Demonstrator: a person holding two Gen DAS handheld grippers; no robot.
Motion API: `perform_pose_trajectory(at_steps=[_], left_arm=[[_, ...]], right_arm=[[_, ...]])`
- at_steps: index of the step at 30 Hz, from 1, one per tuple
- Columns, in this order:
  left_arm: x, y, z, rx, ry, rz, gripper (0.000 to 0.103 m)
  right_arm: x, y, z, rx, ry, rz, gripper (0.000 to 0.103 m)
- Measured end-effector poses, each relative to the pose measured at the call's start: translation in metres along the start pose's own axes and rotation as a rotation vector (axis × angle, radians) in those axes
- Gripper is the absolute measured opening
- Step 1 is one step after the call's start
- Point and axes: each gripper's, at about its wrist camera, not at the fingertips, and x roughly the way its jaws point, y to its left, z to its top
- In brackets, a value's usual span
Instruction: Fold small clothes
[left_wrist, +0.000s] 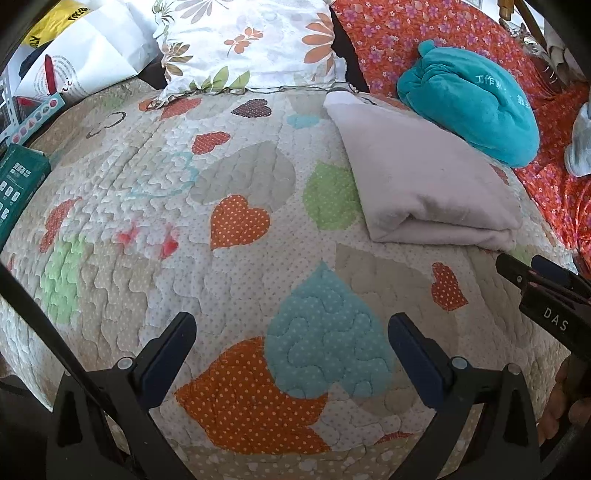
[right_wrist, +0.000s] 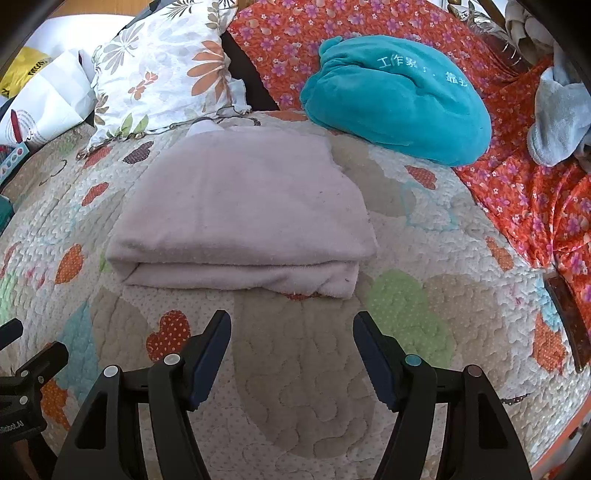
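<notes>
A pale pink cloth (right_wrist: 240, 218) lies folded into a thick rectangle on the heart-patterned quilt (right_wrist: 314, 387); it also shows in the left wrist view (left_wrist: 424, 177) at the right. My right gripper (right_wrist: 291, 325) is open and empty, just in front of the cloth's folded edge, not touching it. My left gripper (left_wrist: 291, 325) is open and empty over bare quilt (left_wrist: 221, 258), to the left of and nearer than the cloth. The right gripper's tips (left_wrist: 524, 275) show at the right edge of the left wrist view.
A teal plush cushion (right_wrist: 399, 96) lies behind the cloth on an orange flowered sheet (right_wrist: 535, 206). A floral pillow (right_wrist: 166, 74) and white bags (left_wrist: 81, 55) are at the back left. A green box (left_wrist: 18, 184) sits at the left edge. A grey cloth (right_wrist: 557, 114) lies far right.
</notes>
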Motion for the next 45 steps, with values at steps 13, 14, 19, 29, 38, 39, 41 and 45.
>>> perform_pose_trajectory(at_steps=[13, 14, 19, 29, 38, 39, 41, 45], left_arm=[[0.009, 0.003, -0.001, -0.012, 0.041, -0.003, 0.103], [0.011, 0.004, -0.001, -0.013, 0.046, -0.002, 0.103], [0.021, 0.007, -0.003, -0.016, 0.088, 0.01, 0.103], [0.036, 0.008, -0.009, -0.021, 0.126, 0.026, 0.103], [0.036, 0.01, -0.01, -0.019, 0.138, 0.012, 0.103], [0.036, 0.009, -0.01, -0.021, 0.137, 0.017, 0.103], [0.036, 0.008, -0.01, -0.021, 0.135, 0.022, 0.103], [0.036, 0.009, -0.01, -0.02, 0.133, 0.019, 0.103]], right_arm=[[0.001, 0.004, -0.002, -0.029, -0.003, -0.007, 0.073], [0.002, 0.005, -0.002, -0.035, -0.003, -0.009, 0.073], [0.0, 0.002, -0.001, -0.028, -0.022, -0.021, 0.073], [0.025, 0.01, 0.074, 0.031, -0.047, 0.124, 0.052], [0.025, 0.012, 0.041, 0.048, 0.084, 0.016, 0.052], [0.015, 0.019, 0.048, 0.039, 0.025, 0.068, 0.052], [0.003, 0.036, 0.068, -0.002, -0.072, 0.175, 0.052], [0.025, 0.064, 0.083, -0.016, -0.022, 0.318, 0.053]])
